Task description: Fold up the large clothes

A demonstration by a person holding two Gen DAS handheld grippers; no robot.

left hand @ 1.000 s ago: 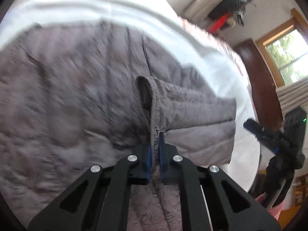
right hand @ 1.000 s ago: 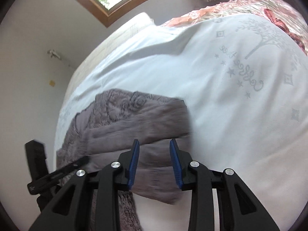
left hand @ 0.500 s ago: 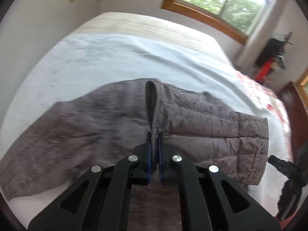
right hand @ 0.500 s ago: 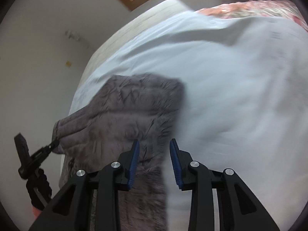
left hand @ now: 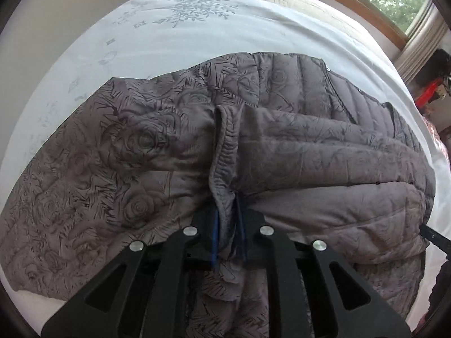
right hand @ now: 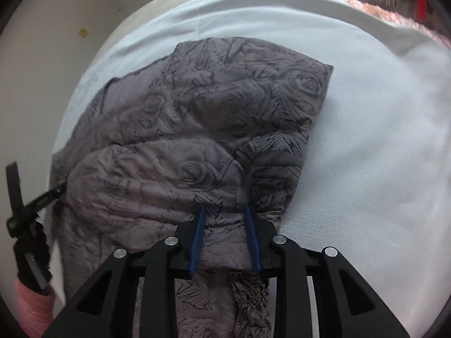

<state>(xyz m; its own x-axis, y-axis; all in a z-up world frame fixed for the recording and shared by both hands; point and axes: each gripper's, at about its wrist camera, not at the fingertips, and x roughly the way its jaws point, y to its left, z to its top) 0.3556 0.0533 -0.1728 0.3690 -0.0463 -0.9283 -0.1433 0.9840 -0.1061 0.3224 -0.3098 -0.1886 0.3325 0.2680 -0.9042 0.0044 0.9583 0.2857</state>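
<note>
Grey quilted fabric with a rose pattern covers most of the bed: the jacket (left hand: 282,146) lies spread on the white sheet (left hand: 157,33), one sleeve folded across its body. The left gripper (left hand: 227,225) has its blue-padded jaws pressed together on the ribbed cuff (left hand: 222,152) of that sleeve, which stands up in a ridge just ahead of the fingertips. From the right-hand camera, the right gripper (right hand: 225,225) sits low over the jacket's near edge with its jaws apart, fabric lying between the blue pads (right hand: 197,236) without being pinched. The left gripper (right hand: 33,205) shows at the far left of that view, touching the garment's side. A wooden-framed window (left hand: 389,5) sits beyond the bed.
</note>
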